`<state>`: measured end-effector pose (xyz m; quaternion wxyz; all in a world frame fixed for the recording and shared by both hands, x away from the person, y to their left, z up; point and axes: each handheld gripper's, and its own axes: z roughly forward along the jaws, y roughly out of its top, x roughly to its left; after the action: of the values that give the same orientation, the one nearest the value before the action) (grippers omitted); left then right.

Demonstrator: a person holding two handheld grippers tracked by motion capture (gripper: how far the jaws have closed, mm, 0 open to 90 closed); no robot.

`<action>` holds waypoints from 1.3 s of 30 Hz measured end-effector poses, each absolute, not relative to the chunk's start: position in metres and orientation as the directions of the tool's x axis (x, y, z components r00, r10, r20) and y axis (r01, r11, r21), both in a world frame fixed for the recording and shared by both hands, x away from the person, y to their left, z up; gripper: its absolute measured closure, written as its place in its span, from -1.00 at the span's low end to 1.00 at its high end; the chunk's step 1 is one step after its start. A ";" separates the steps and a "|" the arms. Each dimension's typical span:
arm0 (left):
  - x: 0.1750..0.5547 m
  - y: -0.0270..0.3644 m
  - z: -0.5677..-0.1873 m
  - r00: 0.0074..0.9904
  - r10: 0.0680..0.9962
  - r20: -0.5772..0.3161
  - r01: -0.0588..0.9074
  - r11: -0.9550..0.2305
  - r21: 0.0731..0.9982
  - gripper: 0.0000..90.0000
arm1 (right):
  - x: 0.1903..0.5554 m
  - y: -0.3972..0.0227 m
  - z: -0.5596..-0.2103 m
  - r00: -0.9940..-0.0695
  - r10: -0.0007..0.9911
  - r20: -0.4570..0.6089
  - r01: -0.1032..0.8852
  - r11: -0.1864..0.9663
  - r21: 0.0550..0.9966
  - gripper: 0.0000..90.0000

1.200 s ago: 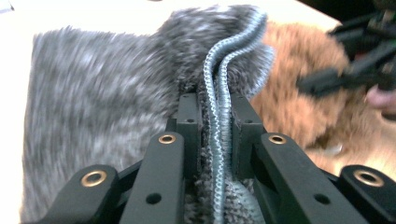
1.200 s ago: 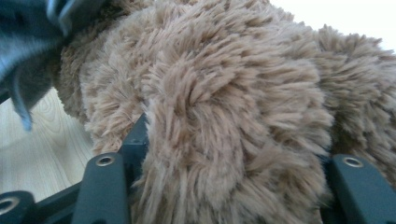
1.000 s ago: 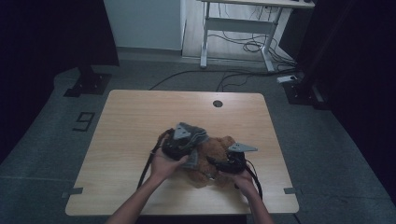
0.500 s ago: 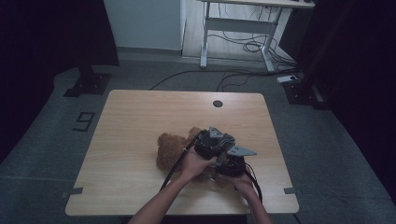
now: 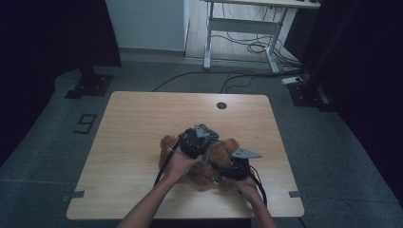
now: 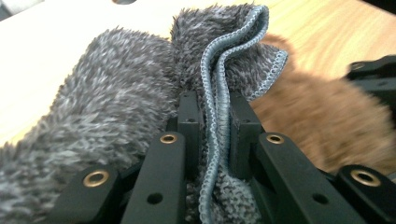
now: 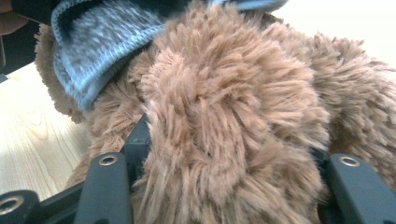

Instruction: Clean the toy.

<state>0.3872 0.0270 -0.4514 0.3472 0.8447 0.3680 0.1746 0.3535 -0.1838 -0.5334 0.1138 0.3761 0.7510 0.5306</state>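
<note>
Left claw (image 5: pixel 205 142) shifted over plush (image 5: pixel 223 166), towel (image 6: pixel 140 102) pinched

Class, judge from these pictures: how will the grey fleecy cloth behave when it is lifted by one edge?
The grey cloth is probably floppy: its stitched hem folds and curls between the left gripper pads. Likely light, since a thin pinch holds it. Its fuzzy pile should resist slipping.

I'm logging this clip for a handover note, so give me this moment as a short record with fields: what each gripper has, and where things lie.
left gripper: shut on the stitched edge of the grey cloth
right gripper: shut on the brown plush toy
cloth position: draped over the plush toy, above it in the right gripper view
plush toy position: on the wooden table, near its front edge
hands: both reach in from the bottom of the high view
</note>
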 end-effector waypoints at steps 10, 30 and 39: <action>0.385 0.089 -0.449 0.595 0.803 0.004 0.537 -0.402 0.742 0.73 | 0.354 -0.185 -0.534 -0.691 0.684 0.233 0.445 0.149 0.883 -0.08; 0.386 0.173 -0.509 0.470 0.866 -0.174 0.687 -0.235 0.688 0.75 | 0.354 -0.185 -0.535 -0.683 0.689 0.243 0.446 0.131 0.885 -0.09; 0.377 0.173 -0.460 0.505 0.845 -0.177 0.600 -0.196 0.775 0.75 | 0.355 -0.187 -0.537 -0.681 0.683 0.264 0.456 0.113 0.883 -0.09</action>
<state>0.3768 0.1726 -0.4601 0.4189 0.7595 0.4757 0.1459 0.3546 -0.1871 -0.5369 0.1043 0.3854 0.7388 0.5430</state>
